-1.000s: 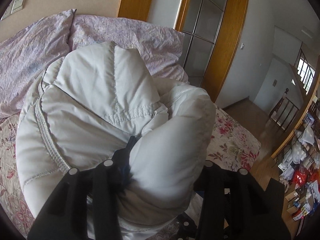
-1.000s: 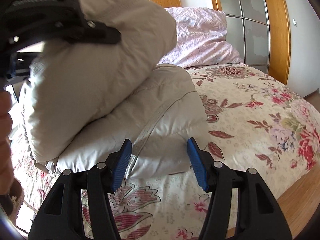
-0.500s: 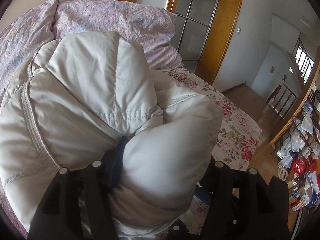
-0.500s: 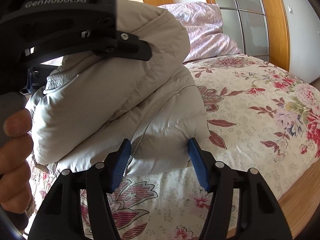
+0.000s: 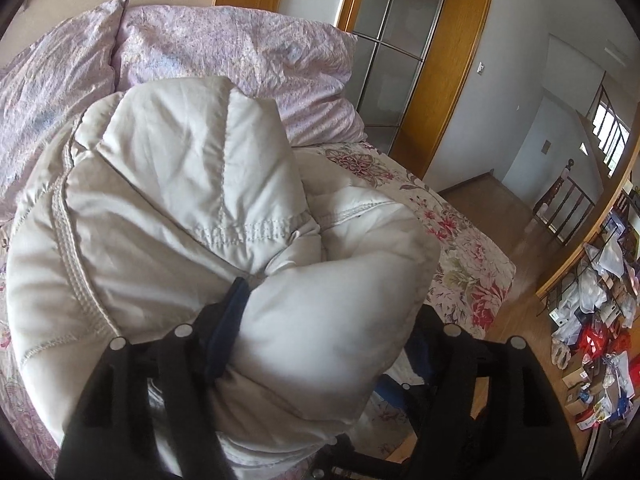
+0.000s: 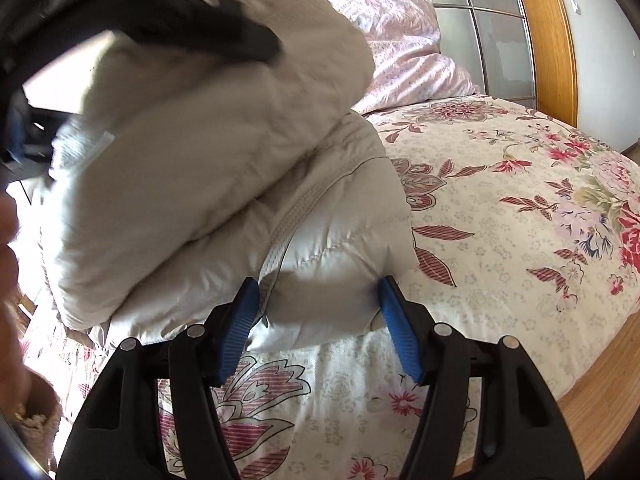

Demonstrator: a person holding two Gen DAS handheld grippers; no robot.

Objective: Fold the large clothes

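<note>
A puffy cream-white padded jacket (image 5: 180,208) lies bundled on the floral bedspread (image 6: 500,216). My left gripper (image 5: 320,320) has its fingers wide around a thick fold of the jacket and holds it lifted; its right pad is hidden behind the fabric. In the right wrist view the jacket (image 6: 224,184) fills the left half, with the left gripper's black body (image 6: 192,12) on its raised upper fold. My right gripper (image 6: 320,320) is open, its blue pads either side of the jacket's lower front corner, touching it.
Two lilac pillows (image 5: 224,52) lie at the head of the bed by a wooden-framed glass door (image 5: 404,60). The wooden floor (image 5: 512,280) is beyond the bed's right edge, with cluttered shelves (image 5: 600,340) at far right. A hand (image 6: 12,264) shows at left.
The left gripper has carried the raised fold further over the jacket and moves fast, blurred in the right wrist view. The right gripper has moved forward until its pads flank the jacket's corner.
</note>
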